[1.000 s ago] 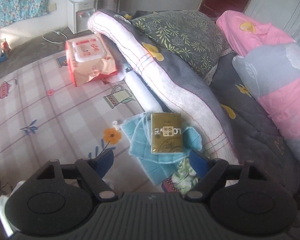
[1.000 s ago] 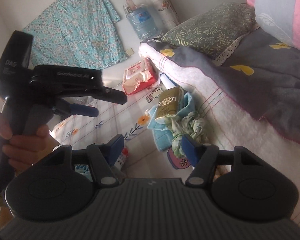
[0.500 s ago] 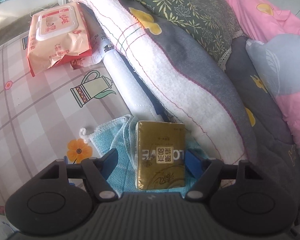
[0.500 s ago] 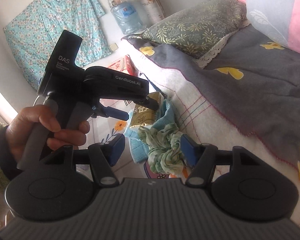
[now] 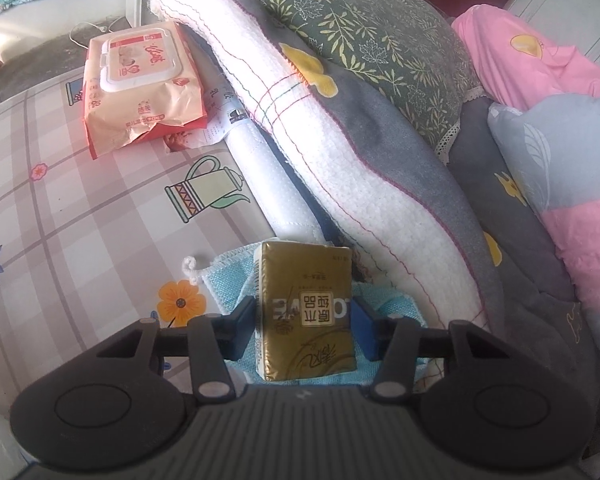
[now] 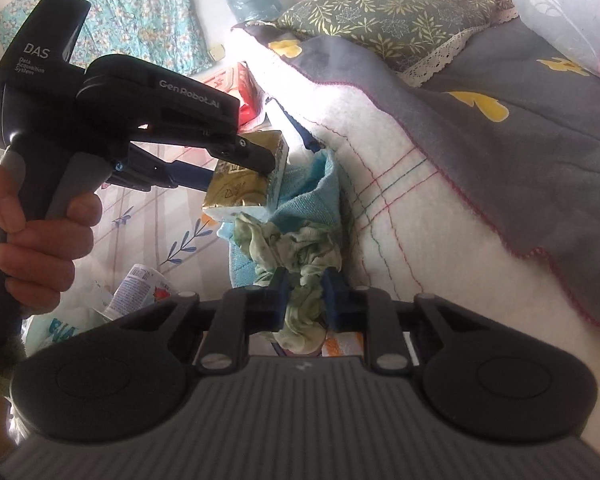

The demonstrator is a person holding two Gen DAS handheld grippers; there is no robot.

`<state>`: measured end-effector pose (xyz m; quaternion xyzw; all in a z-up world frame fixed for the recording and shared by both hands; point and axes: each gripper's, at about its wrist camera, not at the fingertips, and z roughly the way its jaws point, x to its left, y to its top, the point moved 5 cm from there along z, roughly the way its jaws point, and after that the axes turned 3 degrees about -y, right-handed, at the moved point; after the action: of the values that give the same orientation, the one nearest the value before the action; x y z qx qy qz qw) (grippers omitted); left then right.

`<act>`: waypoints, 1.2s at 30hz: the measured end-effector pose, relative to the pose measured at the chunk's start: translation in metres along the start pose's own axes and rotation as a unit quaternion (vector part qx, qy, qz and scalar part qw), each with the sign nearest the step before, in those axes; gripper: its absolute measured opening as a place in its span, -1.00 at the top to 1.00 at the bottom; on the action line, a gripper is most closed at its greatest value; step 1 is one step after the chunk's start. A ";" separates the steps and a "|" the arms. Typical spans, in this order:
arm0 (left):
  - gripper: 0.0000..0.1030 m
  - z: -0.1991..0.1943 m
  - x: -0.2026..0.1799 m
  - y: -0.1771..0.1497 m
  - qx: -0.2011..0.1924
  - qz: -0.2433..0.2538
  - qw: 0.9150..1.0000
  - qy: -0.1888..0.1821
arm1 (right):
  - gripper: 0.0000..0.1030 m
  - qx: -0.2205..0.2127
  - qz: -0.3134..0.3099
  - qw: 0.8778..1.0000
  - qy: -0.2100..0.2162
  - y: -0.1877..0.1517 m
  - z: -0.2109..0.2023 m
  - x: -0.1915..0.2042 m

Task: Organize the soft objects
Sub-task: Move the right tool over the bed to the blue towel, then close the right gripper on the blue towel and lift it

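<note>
A gold tissue pack (image 5: 306,312) lies on a light blue towel (image 5: 228,280) beside the rolled blanket. My left gripper (image 5: 304,322) straddles the pack, its jaws closing with both blue pads against the pack's sides. In the right wrist view the left gripper (image 6: 236,172) clasps the same gold pack (image 6: 240,190) from the left. Just below it lies a crumpled green floral cloth (image 6: 292,248) on the blue towel (image 6: 312,208). My right gripper (image 6: 306,300) is closing, and its pads pinch a fold of that cloth.
A pink wet-wipes pack (image 5: 140,84) lies further back on the checked flower-print mat (image 5: 80,220). A white and grey blanket (image 5: 360,184), a green leaf-print pillow (image 5: 380,52) and a pink quilt (image 5: 560,140) fill the right. A person's hand (image 6: 40,248) holds the left gripper; small packets (image 6: 140,292) lie below it.
Both grippers came down and closer to the pile. The left jaws narrowed onto the gold pack. The right jaws went from wide apart to pinched on the green cloth.
</note>
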<state>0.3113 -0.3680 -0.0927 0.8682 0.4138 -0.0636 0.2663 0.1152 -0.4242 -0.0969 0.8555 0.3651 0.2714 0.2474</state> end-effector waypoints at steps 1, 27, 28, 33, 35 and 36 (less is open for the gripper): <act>-0.01 -0.003 0.002 0.000 -0.003 -0.001 1.000 0.002 | 0.77 0.002 0.002 1.000 0.007 -0.001 -0.002 0.000; -0.11 -0.029 0.072 -0.020 -0.012 -0.033 0.993 0.114 | 0.81 0.029 -0.003 0.994 0.108 -0.026 -0.055 0.026; -0.21 -0.029 0.071 -0.020 -0.013 -0.030 0.992 0.119 | 0.77 0.023 -0.001 0.995 0.099 -0.022 -0.055 0.023; -0.39 -0.035 0.064 -0.019 -0.030 -0.014 0.991 0.126 | 0.22 -0.029 -0.029 0.999 0.025 0.016 -0.046 0.008; -0.39 -0.035 0.061 -0.020 -0.026 -0.014 0.992 0.119 | 0.06 -0.032 -0.050 0.998 -0.003 0.030 -0.033 0.004; -0.39 -0.035 0.060 -0.021 -0.023 -0.014 0.993 0.113 | 0.06 -0.031 -0.052 0.998 -0.011 0.037 -0.026 0.001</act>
<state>0.3308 -0.2982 -0.0910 0.8577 0.4547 0.0401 0.2367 0.1173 -0.4399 -0.0546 0.8301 0.3979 0.2602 0.2914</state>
